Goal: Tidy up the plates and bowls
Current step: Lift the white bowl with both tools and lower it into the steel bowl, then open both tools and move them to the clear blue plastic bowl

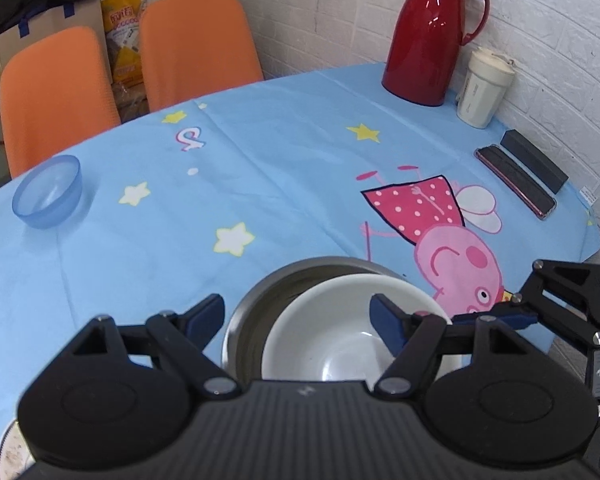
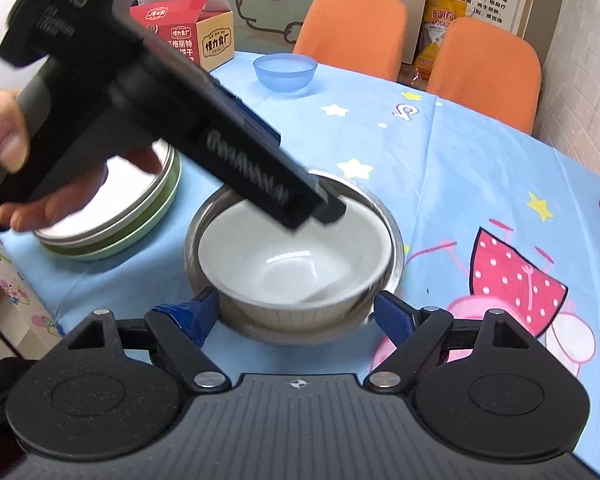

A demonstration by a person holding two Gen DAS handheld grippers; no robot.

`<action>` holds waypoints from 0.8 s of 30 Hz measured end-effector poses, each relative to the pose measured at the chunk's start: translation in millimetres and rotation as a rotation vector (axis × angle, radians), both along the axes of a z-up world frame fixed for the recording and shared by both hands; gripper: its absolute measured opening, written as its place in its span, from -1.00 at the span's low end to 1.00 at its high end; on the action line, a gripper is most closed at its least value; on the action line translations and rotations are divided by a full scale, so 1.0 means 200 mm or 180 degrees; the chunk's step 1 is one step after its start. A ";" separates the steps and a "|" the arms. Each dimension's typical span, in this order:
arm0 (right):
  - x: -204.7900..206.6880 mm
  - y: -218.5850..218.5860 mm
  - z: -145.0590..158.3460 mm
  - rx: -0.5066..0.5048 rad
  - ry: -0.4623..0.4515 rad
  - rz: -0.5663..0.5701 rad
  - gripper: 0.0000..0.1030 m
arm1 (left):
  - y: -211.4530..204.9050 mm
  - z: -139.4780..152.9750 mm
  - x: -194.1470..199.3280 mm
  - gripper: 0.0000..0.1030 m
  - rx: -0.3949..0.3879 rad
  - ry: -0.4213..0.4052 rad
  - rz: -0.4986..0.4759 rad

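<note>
A white bowl [image 1: 340, 344] sits nested inside a steel bowl [image 1: 256, 304] near the table's front edge; both show in the right wrist view, white bowl [image 2: 292, 256], steel bowl [image 2: 396, 252]. My left gripper [image 1: 298, 314] is open and empty, hovering over the two bowls. My right gripper [image 2: 298, 312] is open and empty, its fingers on either side of the steel bowl's near rim. A blue translucent bowl [image 1: 48, 192] stands apart at the far left, also in the right wrist view [image 2: 284, 72]. Stacked plates [image 2: 112, 228] lie left of the bowls.
A red thermos [image 1: 428, 32], a white cup [image 1: 484, 88], a phone [image 1: 516, 182] and a dark box [image 1: 536, 166] line the wall side. Two orange chairs [image 1: 196, 48] stand behind the table. A printed carton [image 2: 192, 40] sits at the far left corner.
</note>
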State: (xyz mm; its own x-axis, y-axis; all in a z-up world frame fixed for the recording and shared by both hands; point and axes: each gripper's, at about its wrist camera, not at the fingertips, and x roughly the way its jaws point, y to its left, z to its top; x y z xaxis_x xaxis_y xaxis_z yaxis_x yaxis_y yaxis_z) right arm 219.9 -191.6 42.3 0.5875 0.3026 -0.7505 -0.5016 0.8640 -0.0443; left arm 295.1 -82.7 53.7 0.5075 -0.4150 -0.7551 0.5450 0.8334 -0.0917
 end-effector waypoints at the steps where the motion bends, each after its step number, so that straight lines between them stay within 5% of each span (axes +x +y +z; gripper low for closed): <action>1: -0.03 -0.01 0.00 -0.0007 0.0000 -0.0006 0.38 | 0.01 0.01 0.00 0.42 -0.0006 -0.0002 0.0006; 11: -0.09 -0.12 0.05 0.0094 -0.0129 -0.0184 0.38 | 0.10 0.00 -0.02 0.42 0.0043 -0.0101 0.0198; 24: 0.20 -0.08 0.16 0.0225 -0.0202 -0.0362 0.38 | 0.38 0.15 0.01 0.44 0.0228 -0.0637 0.0726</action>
State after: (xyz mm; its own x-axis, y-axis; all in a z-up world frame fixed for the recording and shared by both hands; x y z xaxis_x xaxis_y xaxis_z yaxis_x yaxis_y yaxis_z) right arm 259.5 -207.3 73.8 0.6666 0.2820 -0.6900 -0.3983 0.9172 -0.0099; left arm 297.6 -7.0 82.8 0.7230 -0.2228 -0.6539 0.3445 0.9367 0.0618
